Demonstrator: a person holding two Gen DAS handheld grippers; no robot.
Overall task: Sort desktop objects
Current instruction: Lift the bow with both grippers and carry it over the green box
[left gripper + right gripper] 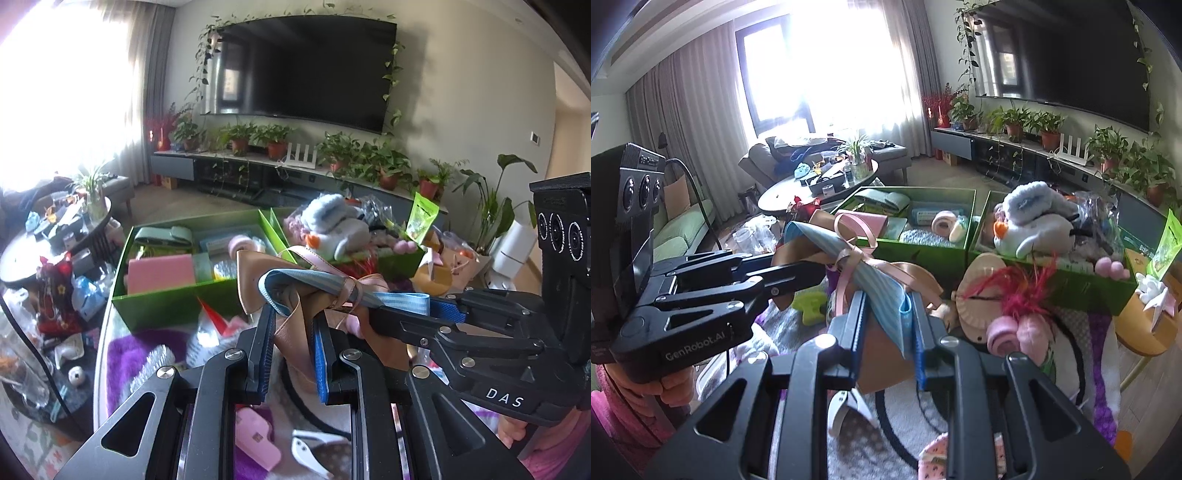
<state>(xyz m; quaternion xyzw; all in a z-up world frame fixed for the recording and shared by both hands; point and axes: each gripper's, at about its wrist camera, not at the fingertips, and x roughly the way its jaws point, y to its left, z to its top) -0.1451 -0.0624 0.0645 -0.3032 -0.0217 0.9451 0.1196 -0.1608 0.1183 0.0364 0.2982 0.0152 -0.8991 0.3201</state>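
A ribbon bow (295, 288) of tan, pink and blue-striped ribbon hangs in the air between both grippers. My left gripper (293, 317) is shut on its tan tail. My right gripper (888, 302) is shut on its blue-striped end; it also shows in the left wrist view (384, 308), coming in from the right. The left gripper shows in the right wrist view (816, 267) from the left. Two green boxes stand behind: the left box (173, 299) holds a pink pad and rolls, the right box (1071, 280) holds a white plush duck (1030, 221).
A purple and white fluffy cloth (147, 347) covers the table below, with a white brush (151, 365), pink clip (255, 439), pink plush (1015, 332) and red feathers (1019, 291). A round coffee table (820, 181) and TV stand with plants (295, 162) lie beyond.
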